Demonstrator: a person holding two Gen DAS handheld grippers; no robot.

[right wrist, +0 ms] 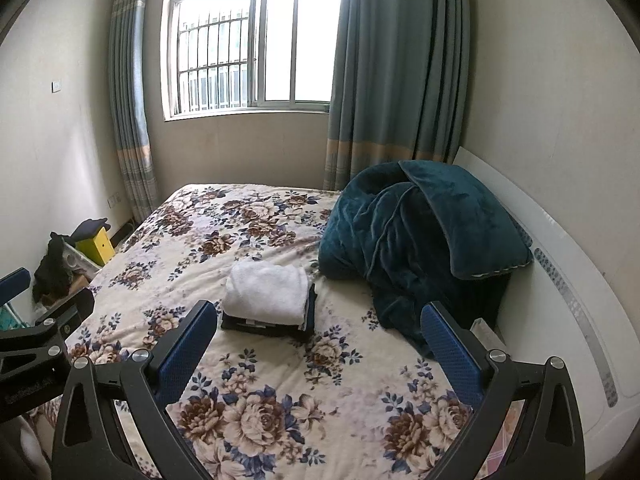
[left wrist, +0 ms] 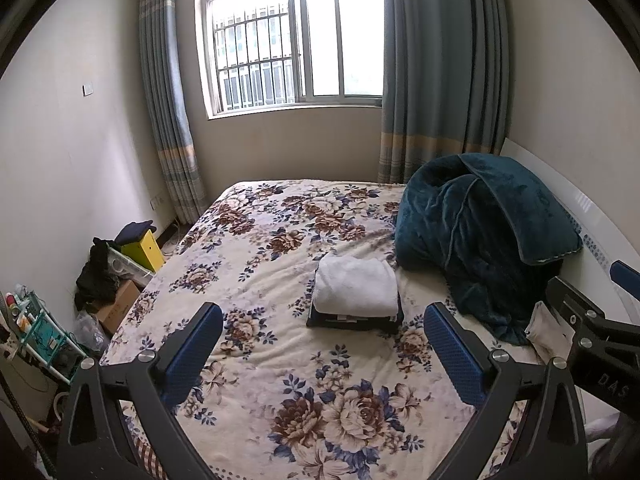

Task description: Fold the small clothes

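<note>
Item 1. Left gripper (left wrist: 320, 344): black frame, blue dimpled pads (left wrist: 452, 356), jaws spread wide, nothing between them. We hold it above the near part of the bed, apart from the cloth.

Item 2. Right gripper (right wrist: 316, 344): same make, jaws likewise wide apart and empty, just beside the left one.

Item 3. Bedspread (left wrist: 256, 264): cream plush with brown and blue roses, lying flat under both tools.

Item 4. Folded stack (left wrist: 356, 296): a white, fluffy, towel-like piece, squared and soft-edged, on top of a dark, flatter folded garment (right wrist: 256, 326). It sits mid-bed, ahead of both grippers, touched by neither.

Item 5. Teal blanket (left wrist: 480, 232): thick velvety heap, just right of the stack, against the white headboard (right wrist: 560, 248).

Step, as we judge it: the stack looks finished; we are between pieces. Next calls for finding another garment. None lies unfolded on the bedspread in view.
</note>
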